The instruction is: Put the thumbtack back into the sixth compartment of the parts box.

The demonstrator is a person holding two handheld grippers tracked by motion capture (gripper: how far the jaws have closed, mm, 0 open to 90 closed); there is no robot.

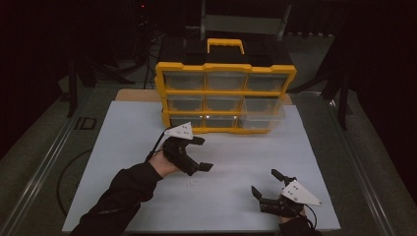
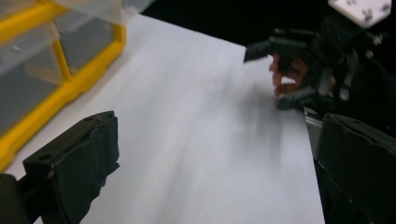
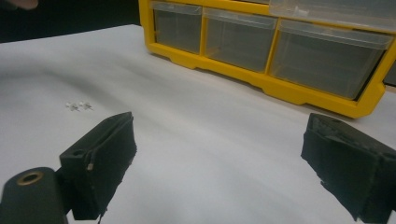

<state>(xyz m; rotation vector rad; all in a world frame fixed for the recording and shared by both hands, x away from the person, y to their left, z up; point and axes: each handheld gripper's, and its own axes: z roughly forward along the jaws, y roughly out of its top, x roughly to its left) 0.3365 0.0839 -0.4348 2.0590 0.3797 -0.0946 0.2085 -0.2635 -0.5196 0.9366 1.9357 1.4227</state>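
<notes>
A yellow organizer [image 1: 226, 93] with clear plastic drawers stands upright at the back of the white board [image 1: 147, 123]. My left gripper [image 1: 202, 153] hovers open just in front of its lower left corner, with nothing between its jaws. My right gripper [image 1: 265, 182] is open near the board's front right edge and also holds nothing. A few tiny white parts [image 1: 191, 184] lie on the board between the two grippers. In the right gripper view the open right gripper [image 3: 219, 154] faces the organizer [image 3: 261, 46], with the tiny parts [image 3: 78, 106] to its left. The left gripper [image 2: 215, 158] looks toward the right gripper [image 2: 275, 74].
The right-hand drawers [image 1: 263, 115] stick out slightly from the organizer's front. A black box with a yellow handle [image 1: 225, 45] sits behind the organizer. The board rests on a grey table with a rail [image 1: 44, 162] along its left side. Dark stands surround the table.
</notes>
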